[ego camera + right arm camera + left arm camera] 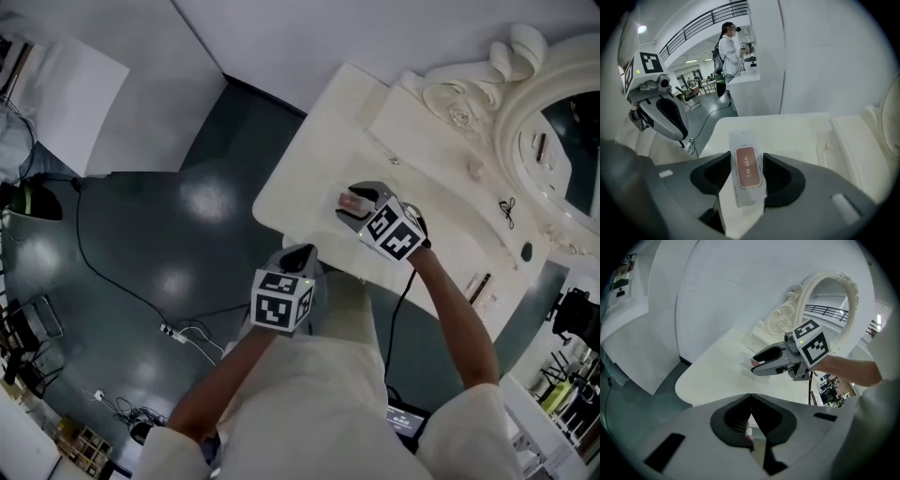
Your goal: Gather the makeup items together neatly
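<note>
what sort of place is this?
Likely a staged dressing corner in an open lab or office: white vanity, ornate mirror, loose cables on the floor, desks under a railing behind.

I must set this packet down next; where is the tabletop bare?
Bare: the table's rounded left end, from its edge to the right gripper holding the packet. Crowded toward the mirror, where a small black item and a brown stick lie.
</note>
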Demonstrator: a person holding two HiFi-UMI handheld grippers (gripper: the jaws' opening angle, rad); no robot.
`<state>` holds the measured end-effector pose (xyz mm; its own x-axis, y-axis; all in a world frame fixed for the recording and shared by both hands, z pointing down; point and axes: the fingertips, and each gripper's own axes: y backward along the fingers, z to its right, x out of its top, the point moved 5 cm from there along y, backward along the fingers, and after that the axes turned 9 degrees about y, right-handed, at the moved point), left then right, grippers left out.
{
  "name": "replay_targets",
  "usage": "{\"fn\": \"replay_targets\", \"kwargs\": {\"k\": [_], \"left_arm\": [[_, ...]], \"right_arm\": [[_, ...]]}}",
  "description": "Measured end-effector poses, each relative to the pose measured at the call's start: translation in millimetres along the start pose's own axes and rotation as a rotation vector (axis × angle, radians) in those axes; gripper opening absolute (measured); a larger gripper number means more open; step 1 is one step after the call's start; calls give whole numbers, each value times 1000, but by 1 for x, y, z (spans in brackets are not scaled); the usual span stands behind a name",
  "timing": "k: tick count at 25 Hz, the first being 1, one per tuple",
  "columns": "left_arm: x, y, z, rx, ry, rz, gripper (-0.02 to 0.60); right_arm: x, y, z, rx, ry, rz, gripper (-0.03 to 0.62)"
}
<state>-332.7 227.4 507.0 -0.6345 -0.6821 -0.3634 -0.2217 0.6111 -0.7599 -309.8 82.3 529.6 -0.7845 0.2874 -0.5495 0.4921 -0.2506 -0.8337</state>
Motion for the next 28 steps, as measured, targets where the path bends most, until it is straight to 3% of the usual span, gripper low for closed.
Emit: {"fn": "replay_targets", "kwargs": {"k": [16,28], "left_arm": [[7,-3,48,-15,-88,23,9],[-5,-5,73,-25,-125,3,9]], "right_arm": [[-18,57,-19,-102,-178,162,209],[-49,92,-43,-239,-325,268,209]]}}
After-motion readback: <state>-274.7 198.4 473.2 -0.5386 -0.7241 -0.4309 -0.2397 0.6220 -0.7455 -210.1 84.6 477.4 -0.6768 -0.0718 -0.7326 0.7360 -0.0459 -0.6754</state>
